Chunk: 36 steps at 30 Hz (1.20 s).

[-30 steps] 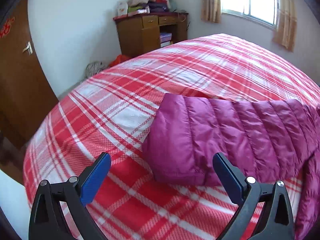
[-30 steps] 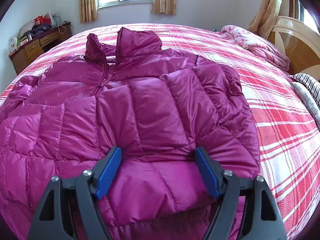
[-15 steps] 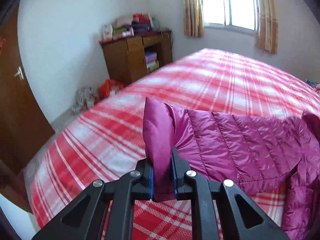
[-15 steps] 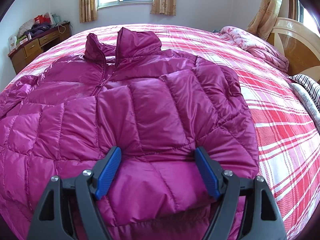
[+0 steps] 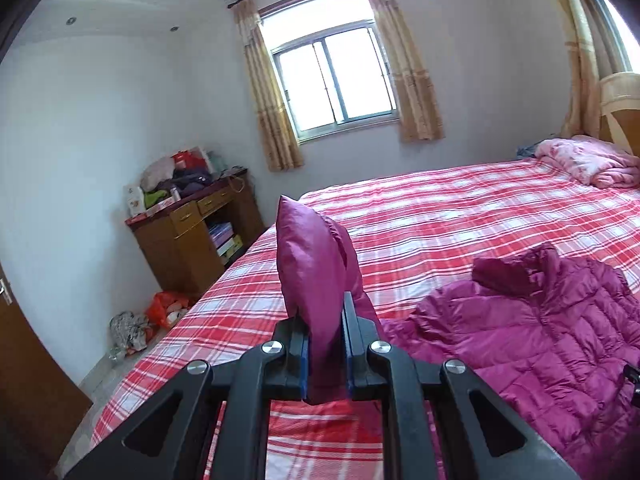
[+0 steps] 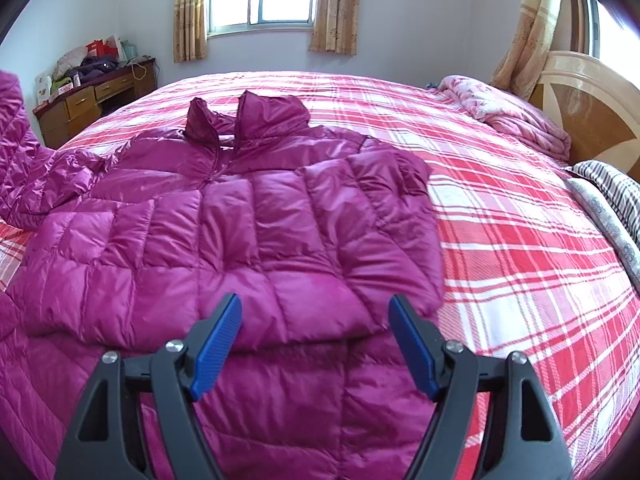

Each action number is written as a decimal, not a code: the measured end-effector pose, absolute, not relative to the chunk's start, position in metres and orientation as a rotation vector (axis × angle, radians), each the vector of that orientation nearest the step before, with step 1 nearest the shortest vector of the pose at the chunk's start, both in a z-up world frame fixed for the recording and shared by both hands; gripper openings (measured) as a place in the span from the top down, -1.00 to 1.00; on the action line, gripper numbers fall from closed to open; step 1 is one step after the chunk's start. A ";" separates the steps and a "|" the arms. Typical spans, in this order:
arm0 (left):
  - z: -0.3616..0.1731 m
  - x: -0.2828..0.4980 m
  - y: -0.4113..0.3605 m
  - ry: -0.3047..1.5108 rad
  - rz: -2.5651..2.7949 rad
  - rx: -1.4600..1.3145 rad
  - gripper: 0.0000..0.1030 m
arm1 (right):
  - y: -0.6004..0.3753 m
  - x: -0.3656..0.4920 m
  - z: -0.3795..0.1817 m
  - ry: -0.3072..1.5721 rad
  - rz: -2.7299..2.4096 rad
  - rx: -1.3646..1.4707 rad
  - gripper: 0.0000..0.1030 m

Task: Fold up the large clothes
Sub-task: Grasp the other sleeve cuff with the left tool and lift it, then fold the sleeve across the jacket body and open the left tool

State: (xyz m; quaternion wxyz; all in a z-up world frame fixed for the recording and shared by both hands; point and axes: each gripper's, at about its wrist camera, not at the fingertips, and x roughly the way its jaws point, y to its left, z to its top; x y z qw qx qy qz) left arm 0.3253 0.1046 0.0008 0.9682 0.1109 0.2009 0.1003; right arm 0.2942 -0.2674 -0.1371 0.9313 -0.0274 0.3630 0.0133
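Note:
A magenta quilted down jacket (image 6: 248, 232) lies front-up on the red plaid bed (image 6: 520, 264), collar toward the window. One sleeve lies folded across its front. My left gripper (image 5: 325, 344) is shut on the cuff end of the other sleeve (image 5: 314, 272) and holds it up above the bed; the raised sleeve also shows at the left edge of the right wrist view (image 6: 16, 152). The jacket body lies to the right in the left wrist view (image 5: 552, 340). My right gripper (image 6: 316, 340) is open and empty, just above the jacket's lower part.
A wooden desk (image 5: 192, 248) piled with clutter stands by the wall left of the bed. Bags (image 5: 160, 312) lie on the floor beside it. A pink quilt (image 6: 512, 116), a striped pillow (image 6: 612, 200) and the wooden headboard (image 6: 592, 116) are at the right. A brown door (image 5: 24, 380) is at far left.
My left gripper closed on the sleeve cuff and lifted it up off the bed. My right gripper stayed open and rose slightly, backing off over the jacket's lower part.

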 end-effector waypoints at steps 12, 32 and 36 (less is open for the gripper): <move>-0.029 0.332 -0.045 0.420 -0.047 0.324 0.77 | -0.290 0.290 -0.153 0.773 0.040 0.074 -0.53; -0.106 0.324 -0.123 0.522 -0.206 0.473 0.22 | -0.293 0.286 -0.155 0.756 0.040 0.092 -0.54; -0.097 0.306 -0.117 0.429 -0.189 0.466 -0.85 | -0.294 0.286 -0.155 0.754 0.041 0.095 -0.54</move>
